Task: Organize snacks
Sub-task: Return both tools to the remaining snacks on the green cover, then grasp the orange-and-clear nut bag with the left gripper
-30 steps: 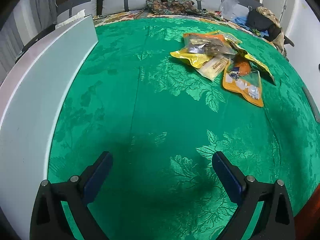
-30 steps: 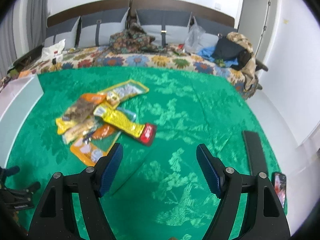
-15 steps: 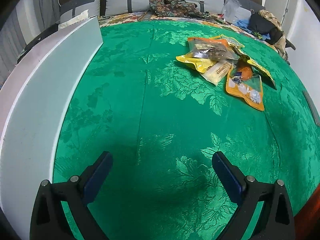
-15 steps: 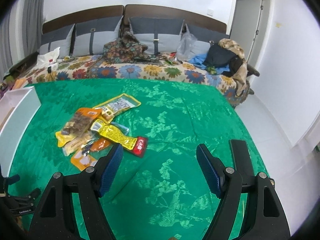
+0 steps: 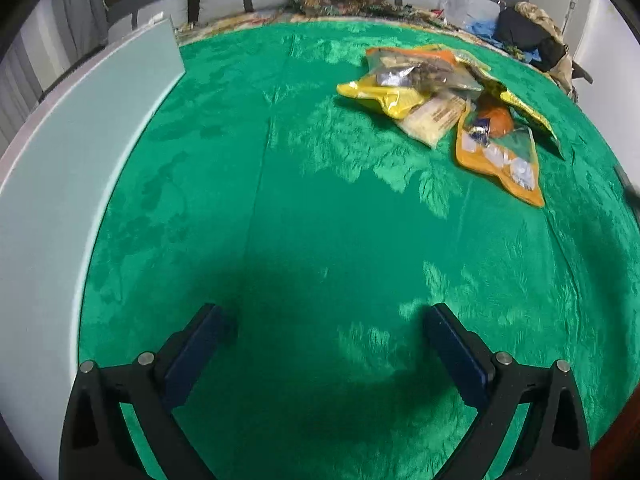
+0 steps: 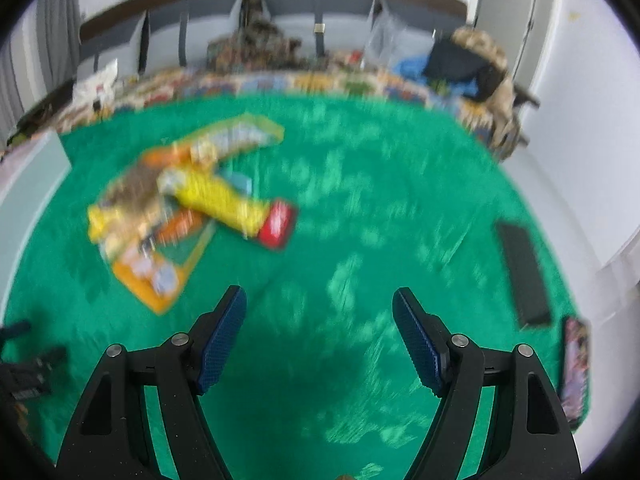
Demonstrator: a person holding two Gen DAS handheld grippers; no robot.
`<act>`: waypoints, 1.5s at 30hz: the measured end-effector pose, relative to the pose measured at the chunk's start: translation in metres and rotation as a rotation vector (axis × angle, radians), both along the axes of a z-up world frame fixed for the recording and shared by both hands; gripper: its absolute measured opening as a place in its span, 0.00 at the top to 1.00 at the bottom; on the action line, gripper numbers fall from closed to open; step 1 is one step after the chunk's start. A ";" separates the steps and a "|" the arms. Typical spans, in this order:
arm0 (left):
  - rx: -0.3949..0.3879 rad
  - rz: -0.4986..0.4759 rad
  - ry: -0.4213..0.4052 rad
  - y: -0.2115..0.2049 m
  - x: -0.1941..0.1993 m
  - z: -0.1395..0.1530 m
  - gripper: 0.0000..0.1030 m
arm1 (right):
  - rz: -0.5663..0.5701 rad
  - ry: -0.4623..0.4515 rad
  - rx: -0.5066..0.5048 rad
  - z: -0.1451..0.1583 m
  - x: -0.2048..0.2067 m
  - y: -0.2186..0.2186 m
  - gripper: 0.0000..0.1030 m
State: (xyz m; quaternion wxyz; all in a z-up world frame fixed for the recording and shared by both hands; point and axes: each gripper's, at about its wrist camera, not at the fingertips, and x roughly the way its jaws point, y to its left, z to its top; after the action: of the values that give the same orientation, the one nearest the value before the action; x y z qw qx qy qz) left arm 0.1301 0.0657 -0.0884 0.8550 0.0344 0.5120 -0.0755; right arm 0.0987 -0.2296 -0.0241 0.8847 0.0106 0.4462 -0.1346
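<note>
Snacks [image 6: 192,212] loom nearer than before between the right hand-held gripper's [image 6: 319,336] wide-apart fingers.

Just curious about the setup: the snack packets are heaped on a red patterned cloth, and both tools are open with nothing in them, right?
Not quite: the patterned cloth is green, not red, as the left wrist view shows. The heaped snack packets lie on it, and the left tool and right tool are open with nothing in them.

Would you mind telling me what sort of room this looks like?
Probably a home living room: a sofa with grey cushions and a floral cover behind a table under a green cloth, snack packets piled on it.
</note>
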 end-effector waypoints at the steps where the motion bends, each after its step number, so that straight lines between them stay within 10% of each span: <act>1: -0.002 0.001 -0.006 -0.001 0.003 0.000 0.02 | 0.000 0.024 0.009 -0.015 -0.001 -0.001 0.24; 11: 0.002 -0.039 0.031 -0.010 0.031 0.000 0.00 | 0.037 -0.022 0.024 -0.063 -0.004 -0.002 0.24; 20: -0.122 -0.157 -0.002 -0.061 0.137 0.071 0.01 | 0.026 -0.019 0.069 -0.065 0.002 -0.009 0.21; 28: -0.064 -0.184 0.194 -0.111 0.231 0.026 0.01 | 0.026 -0.019 0.069 -0.065 0.002 -0.009 0.20; 30: -0.080 -0.192 0.186 -0.112 0.228 0.020 0.36 | 0.026 -0.019 0.069 -0.065 0.002 -0.009 0.20; 32: -0.132 -0.197 0.157 -0.109 0.221 0.024 0.47 | 0.026 -0.019 0.069 -0.065 0.002 -0.009 0.20; 36: -0.112 -0.207 0.114 -0.097 0.202 0.033 0.56 | 0.026 -0.019 0.069 -0.066 0.002 -0.009 0.20; 45: -0.351 -0.157 0.162 0.004 0.110 0.052 0.75 | 0.026 -0.019 0.069 -0.066 0.002 -0.009 0.20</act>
State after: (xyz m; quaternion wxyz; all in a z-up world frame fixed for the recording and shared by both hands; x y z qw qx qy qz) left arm 0.2399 0.0699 -0.0365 0.7954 -0.0816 0.5538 -0.2324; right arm 0.1006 -0.2389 -0.0899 0.8898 0.0365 0.4420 -0.1077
